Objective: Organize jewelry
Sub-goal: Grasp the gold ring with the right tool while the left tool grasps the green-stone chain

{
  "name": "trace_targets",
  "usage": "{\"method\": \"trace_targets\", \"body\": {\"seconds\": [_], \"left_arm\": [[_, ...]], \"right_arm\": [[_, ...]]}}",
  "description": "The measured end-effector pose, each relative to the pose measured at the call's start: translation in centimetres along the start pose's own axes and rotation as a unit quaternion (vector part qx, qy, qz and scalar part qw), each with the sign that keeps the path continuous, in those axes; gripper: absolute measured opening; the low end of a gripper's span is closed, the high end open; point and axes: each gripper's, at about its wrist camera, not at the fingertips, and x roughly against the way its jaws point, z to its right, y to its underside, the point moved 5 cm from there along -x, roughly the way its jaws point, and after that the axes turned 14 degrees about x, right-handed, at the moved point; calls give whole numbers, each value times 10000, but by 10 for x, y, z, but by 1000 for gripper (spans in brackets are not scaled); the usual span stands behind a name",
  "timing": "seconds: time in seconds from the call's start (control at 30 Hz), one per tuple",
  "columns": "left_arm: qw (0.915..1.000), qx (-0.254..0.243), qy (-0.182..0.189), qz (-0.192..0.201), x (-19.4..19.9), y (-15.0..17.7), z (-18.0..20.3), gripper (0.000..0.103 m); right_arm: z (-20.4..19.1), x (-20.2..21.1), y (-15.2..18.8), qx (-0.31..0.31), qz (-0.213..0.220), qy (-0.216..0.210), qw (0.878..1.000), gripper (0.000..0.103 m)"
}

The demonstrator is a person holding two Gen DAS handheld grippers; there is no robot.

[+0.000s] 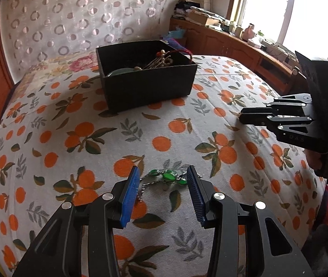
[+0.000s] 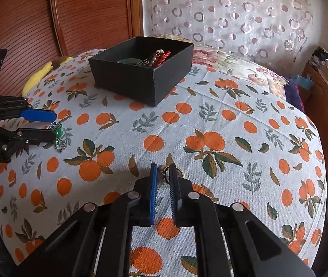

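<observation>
A green-stoned silver chain piece (image 1: 166, 176) lies on the orange-print bedspread between the blue pads of my left gripper (image 1: 165, 180). The jaws stand open on either side of it and do not press on it. The right wrist view shows that gripper (image 2: 54, 127) at the far left, with the green piece (image 2: 58, 132) at its tips. My right gripper (image 2: 163, 173) is down on the bedspread, shut on a small gold ring piece with a pearl (image 2: 162, 168). It appears as narrow black fingers (image 1: 242, 116) in the left wrist view. A black box (image 1: 145, 87) (image 2: 140, 78) farther back holds beads, red cord and a green round item.
The bedspread (image 2: 210, 115) covers a domed bed. A yellow cushion (image 2: 36, 78) lies at its left edge beside a wooden slatted panel (image 2: 83, 11). A cluttered wooden cabinet (image 1: 233, 43) runs under the window on the right. A ring-patterned curtain (image 1: 83, 18) hangs behind the box.
</observation>
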Motion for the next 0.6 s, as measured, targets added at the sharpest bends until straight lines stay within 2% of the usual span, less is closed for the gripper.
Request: {"method": "trace_targets", "body": {"seconds": [0.23,0.37,0.53,0.6], "left_arm": [[9994,-91,-316,109,-6,0,5,39],[9988,-6,-483,105,-2,1,-7,29],[9984,152,-532,151,6,6,-24,26],[9986,182,-483,149,7,6,-26,17]], "right_arm": [[-1,-1,0,-1,14,5,10000,12],[-1,-1,1,13,12,17,10000,12],[-2,-2,0,57,3,48,10000,11],[-3,-3,-1,72,0,52,10000,11]]}}
